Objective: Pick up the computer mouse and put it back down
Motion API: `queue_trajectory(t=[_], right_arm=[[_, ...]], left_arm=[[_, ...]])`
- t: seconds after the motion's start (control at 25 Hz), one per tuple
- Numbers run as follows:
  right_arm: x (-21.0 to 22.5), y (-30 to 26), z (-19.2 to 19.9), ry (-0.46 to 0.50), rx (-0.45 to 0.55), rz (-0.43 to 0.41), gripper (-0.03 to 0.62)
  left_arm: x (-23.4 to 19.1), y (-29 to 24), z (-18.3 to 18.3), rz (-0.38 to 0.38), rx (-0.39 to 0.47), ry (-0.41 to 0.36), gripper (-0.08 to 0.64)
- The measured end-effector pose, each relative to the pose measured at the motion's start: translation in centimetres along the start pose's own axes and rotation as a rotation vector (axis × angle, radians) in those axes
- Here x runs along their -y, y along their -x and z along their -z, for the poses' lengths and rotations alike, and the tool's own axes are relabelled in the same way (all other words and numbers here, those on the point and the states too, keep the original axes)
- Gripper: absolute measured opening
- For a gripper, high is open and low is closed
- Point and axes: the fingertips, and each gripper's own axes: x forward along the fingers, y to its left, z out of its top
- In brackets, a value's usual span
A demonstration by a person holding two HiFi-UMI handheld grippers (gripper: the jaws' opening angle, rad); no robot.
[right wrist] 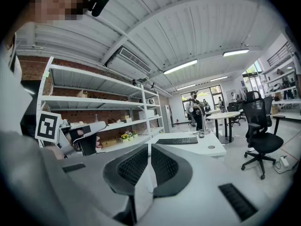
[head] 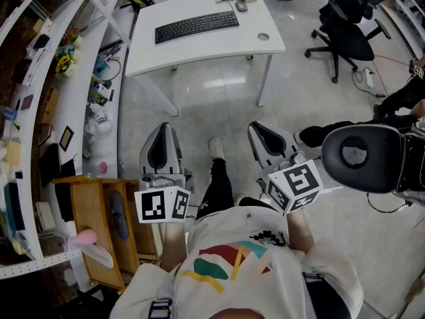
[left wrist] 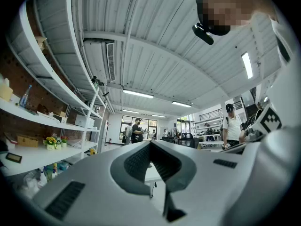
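Note left gripper [head: 162, 128]: smooth grey moulded shell, ribbed black pads [left wrist: 136, 161] pressed together on nothing. Past slim black keyboard [head: 196, 26] on flat matte white desk [head: 199, 50], find computer mouse [head: 241, 6] just to its right: small, rounded, grey, well apart from both grippers. Note right gripper [head: 257, 129]: same build, ribbed pads [right wrist: 134, 166] likewise closed, empty.

Head camera: looking steeply down over left tool [head: 163, 133] and right tool [head: 260, 131], surface [head: 206, 48] well ahead. Tool cameras: looking roughly level along own jaws; right one sharing that surface.
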Motion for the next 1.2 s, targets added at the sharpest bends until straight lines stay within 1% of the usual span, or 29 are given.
queue_trajectory(t=[0.16,0.36,0.48,0.6,0.72,0.84,0.92,1.04,1.2], right_arm=[[2.6,-5.3,0.9,-0.010,-0.001,0.000,0.014],[6.4,-14.6,0.4,-0.020,-0.033,-0.007,0.015],[9.5,-21.2,-1.6,-0.017,-0.046,-0.010,0.015],[13.2,-28.6,-4.7,-0.011,-0.054,0.004,0.015],[16.3,-36.2,-7.8,-0.006,-0.079,0.034,0.015],[18.9,-42.7,-10.3,-0.010,-0.091,0.079,0.015],[20.5,-45.9,-11.5,-0.008,-0.097,0.102,0.015],[22.5,-49.6,-12.3,0.004,-0.122,0.125,0.015],[25.5,-52.5,-12.6,-0.015,-0.129,0.171,0.017]], left_arm=[[-2.6,-4.7,2.5,0.005,-0.006,0.001,0.043],[-7.0,-12.9,5.0,0.014,-0.041,0.010,0.043],[-10.1,-19.9,5.3,0.025,-0.042,0.012,0.043],[-13.6,-28.4,5.0,0.040,-0.039,0.022,0.043],[-17.3,-36.8,4.5,0.082,-0.043,0.049,0.043],[-20.5,-43.9,4.1,0.133,-0.042,0.062,0.043],[-21.8,-47.8,4.3,0.164,-0.048,0.078,0.043],[-23.3,-52.4,5.3,0.202,-0.073,0.111,0.043],[-24.2,-56.5,6.4,0.228,-0.109,0.140,0.043]])
